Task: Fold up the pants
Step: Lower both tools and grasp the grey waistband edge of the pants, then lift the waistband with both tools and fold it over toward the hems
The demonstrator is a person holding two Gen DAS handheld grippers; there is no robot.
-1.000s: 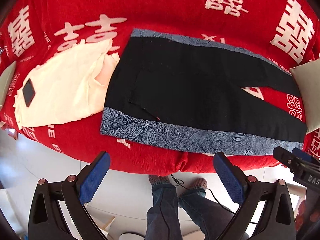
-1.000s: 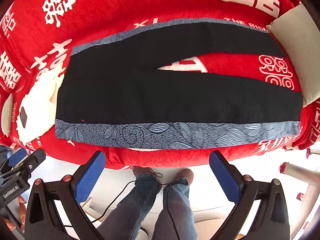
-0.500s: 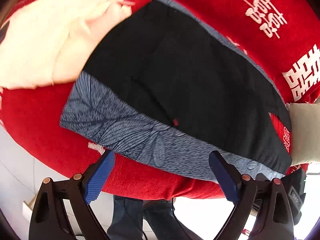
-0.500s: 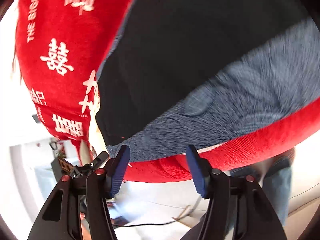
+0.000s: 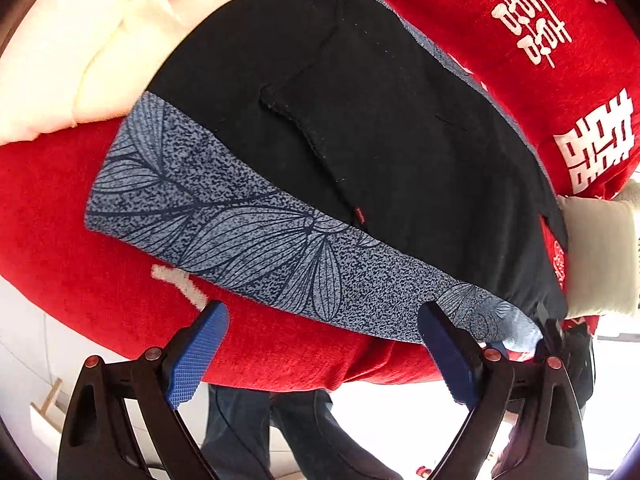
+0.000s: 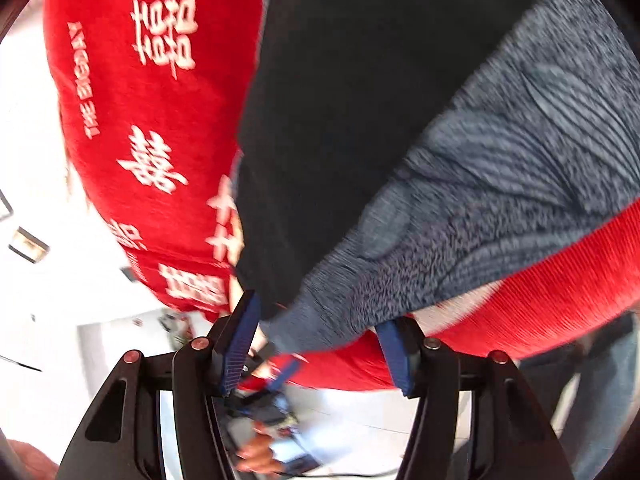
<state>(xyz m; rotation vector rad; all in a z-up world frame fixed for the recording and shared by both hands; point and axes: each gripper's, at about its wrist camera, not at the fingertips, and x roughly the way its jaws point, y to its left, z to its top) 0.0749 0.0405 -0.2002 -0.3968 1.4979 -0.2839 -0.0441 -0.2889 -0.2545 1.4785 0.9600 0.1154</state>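
Black pants (image 5: 380,128) with a grey-blue leaf-print side band (image 5: 256,236) lie flat on a red cloth with white characters (image 5: 72,216). My left gripper (image 5: 320,324) is open, low at the near edge, its tips just short of the band. My right gripper (image 6: 320,324) is half open around the corner of the band at the leg's hem (image 6: 320,324); the blue pads (image 6: 244,340) are apart from the fabric. The right gripper's body also shows in the left wrist view (image 5: 568,344) at the hem.
A cream garment (image 5: 80,52) lies at the pants' waist end. A pale cushion (image 5: 600,256) sits past the hem. The person's legs in jeans (image 5: 256,432) stand below the red surface's near edge.
Both grippers have dropped from high above to the pants' near edge. The right gripper has narrowed its jaws and slid around the hem corner. The left stays wide open.
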